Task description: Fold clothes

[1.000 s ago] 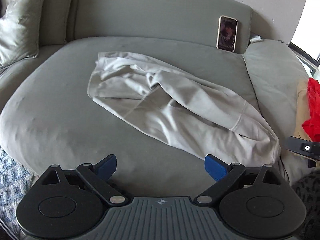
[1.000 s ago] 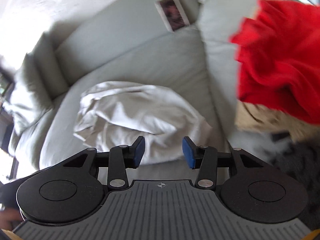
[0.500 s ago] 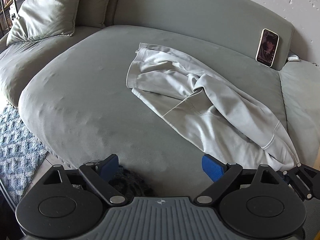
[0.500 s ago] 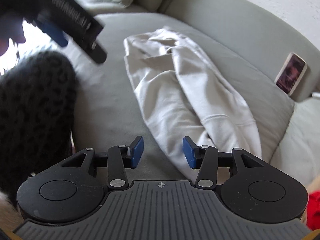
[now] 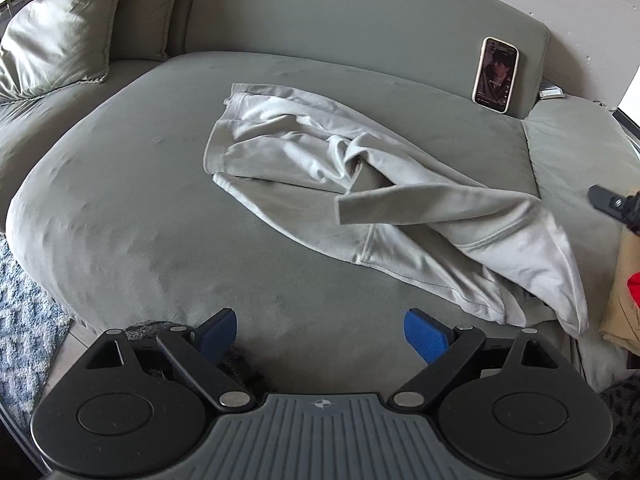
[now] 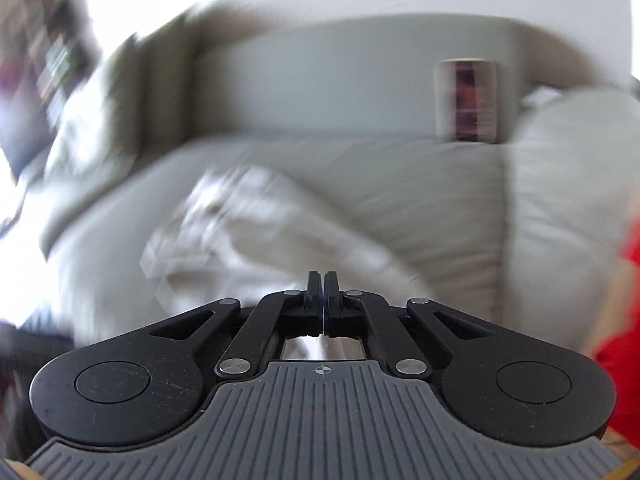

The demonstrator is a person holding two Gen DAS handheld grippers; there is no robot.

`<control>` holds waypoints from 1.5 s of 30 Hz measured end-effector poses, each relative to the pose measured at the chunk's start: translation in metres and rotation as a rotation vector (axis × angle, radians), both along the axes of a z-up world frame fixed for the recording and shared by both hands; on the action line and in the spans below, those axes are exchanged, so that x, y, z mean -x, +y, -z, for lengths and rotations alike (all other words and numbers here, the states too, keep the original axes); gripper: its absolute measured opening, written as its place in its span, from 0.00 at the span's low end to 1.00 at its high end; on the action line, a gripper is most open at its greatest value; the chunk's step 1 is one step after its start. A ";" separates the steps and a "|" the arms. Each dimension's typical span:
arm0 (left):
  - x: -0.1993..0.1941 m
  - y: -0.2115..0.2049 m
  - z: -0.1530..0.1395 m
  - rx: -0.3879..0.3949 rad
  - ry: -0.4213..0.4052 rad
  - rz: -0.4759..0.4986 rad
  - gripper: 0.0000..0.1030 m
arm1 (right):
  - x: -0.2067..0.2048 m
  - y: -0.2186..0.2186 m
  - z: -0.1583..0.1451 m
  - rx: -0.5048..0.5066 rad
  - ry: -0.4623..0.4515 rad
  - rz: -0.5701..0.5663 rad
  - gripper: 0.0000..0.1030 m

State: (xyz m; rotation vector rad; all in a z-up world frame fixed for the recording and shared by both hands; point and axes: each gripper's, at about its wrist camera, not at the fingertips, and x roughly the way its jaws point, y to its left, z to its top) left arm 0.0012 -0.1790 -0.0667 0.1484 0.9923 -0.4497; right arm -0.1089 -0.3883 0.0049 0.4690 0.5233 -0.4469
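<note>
A crumpled light grey garment lies across the middle and right of a round grey sofa seat. My left gripper is open and empty, hovering over the seat's front edge, short of the garment. In the right wrist view, blurred by motion, the garment lies just beyond my right gripper, whose jaws are pressed together with nothing visible between them. Part of the right gripper shows at the right edge of the left wrist view.
A phone leans against the sofa back. A grey pillow sits at the far left. Red cloth and a tan item lie at the right. A blue patterned rug covers the floor at the left.
My right gripper has closed and swung quickly, blurring its view. My left gripper has shifted slightly, staying open. The garment's top flap now lies differently, folded over the middle.
</note>
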 end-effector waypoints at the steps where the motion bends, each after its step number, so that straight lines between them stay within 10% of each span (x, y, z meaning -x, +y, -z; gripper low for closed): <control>1: 0.000 -0.005 0.004 0.009 0.011 0.016 0.88 | 0.011 -0.025 0.004 -0.067 -0.033 0.109 0.00; 5: 0.001 -0.026 0.019 0.040 0.064 0.071 0.88 | 0.047 -0.074 0.017 -0.146 -0.004 0.282 0.00; 11: 0.000 -0.041 0.036 0.027 0.118 0.045 0.86 | 0.021 -0.012 0.024 -0.037 0.128 -0.229 0.44; 18: -0.017 -0.028 0.033 0.007 0.064 -0.039 0.86 | -0.011 0.063 0.039 0.141 0.210 -0.536 0.61; 24: -0.023 -0.018 0.036 0.005 0.073 -0.077 0.85 | -0.032 0.086 0.054 0.337 0.276 -0.611 0.60; 26: -0.022 -0.015 0.037 0.001 0.076 -0.086 0.85 | -0.047 0.085 0.059 0.369 0.294 -0.609 0.46; 27: -0.021 -0.015 0.038 -0.002 0.077 -0.084 0.85 | -0.053 0.086 0.061 0.377 0.307 -0.603 0.07; 29: -0.018 -0.015 0.039 -0.001 0.082 -0.072 0.85 | -0.064 0.078 0.060 0.343 0.312 -0.558 0.02; 32: -0.015 -0.017 0.040 0.013 0.088 -0.052 0.85 | -0.066 0.040 0.037 0.252 0.195 -0.340 0.01; 37: -0.020 -0.029 0.047 0.120 0.129 -0.075 0.85 | -0.009 -0.075 0.008 -0.082 -0.009 0.339 0.02; 45: -0.041 -0.032 0.060 0.441 0.326 -0.222 0.78 | 0.020 -0.089 0.017 -0.158 -0.003 0.340 0.02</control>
